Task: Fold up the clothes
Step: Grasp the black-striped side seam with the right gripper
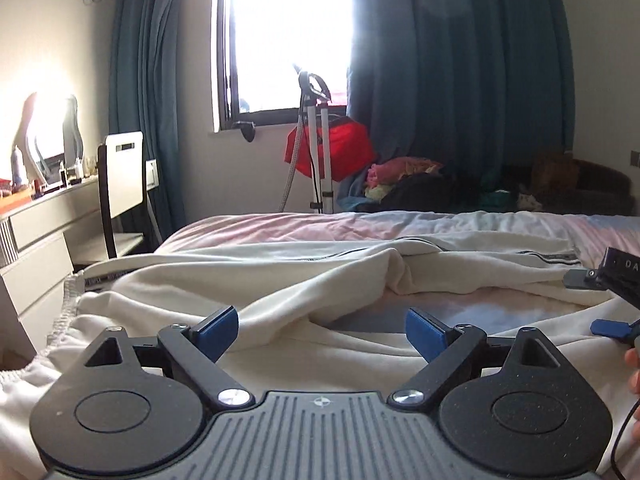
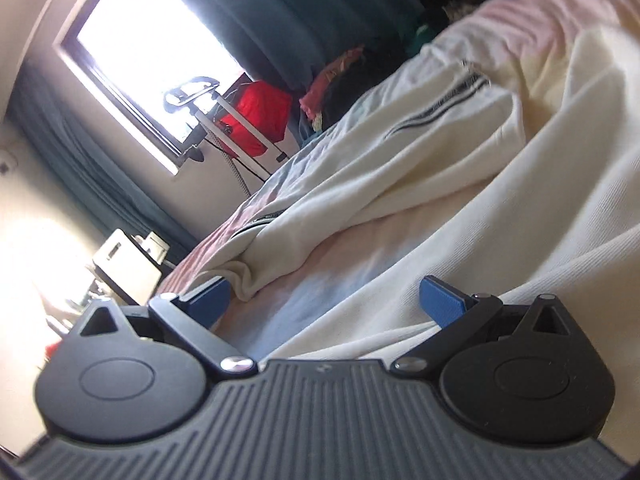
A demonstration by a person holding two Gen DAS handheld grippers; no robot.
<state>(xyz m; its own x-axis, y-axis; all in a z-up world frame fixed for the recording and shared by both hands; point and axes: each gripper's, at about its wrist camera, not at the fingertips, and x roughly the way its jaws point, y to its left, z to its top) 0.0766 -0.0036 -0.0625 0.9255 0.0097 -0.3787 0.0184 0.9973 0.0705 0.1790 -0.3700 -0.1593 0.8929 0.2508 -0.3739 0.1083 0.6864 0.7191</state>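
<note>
A cream garment [image 1: 280, 280] with dark striped trim lies rumpled across the bed [image 1: 280, 226], partly folded over itself. My left gripper [image 1: 322, 330] hovers low over its near edge, open, with cloth lying below the blue pads [image 1: 218, 330] but not pinched. At the right edge of the left wrist view the right gripper [image 1: 604, 304] shows. In the tilted right wrist view the same cream garment [image 2: 440, 160] covers the bed, and my right gripper [image 2: 326, 300] stands open over a bare patch of sheet [image 2: 312, 288], nothing between its fingers.
A person's fingers [image 1: 634, 372] show at the right edge. Beyond the bed stand a garment steamer pole [image 1: 320, 152], a red bag [image 1: 344, 148], a pile of clothes [image 1: 404, 184] and teal curtains [image 1: 460, 60]. A chair [image 1: 120, 184] and dresser [image 1: 40, 220] stand left.
</note>
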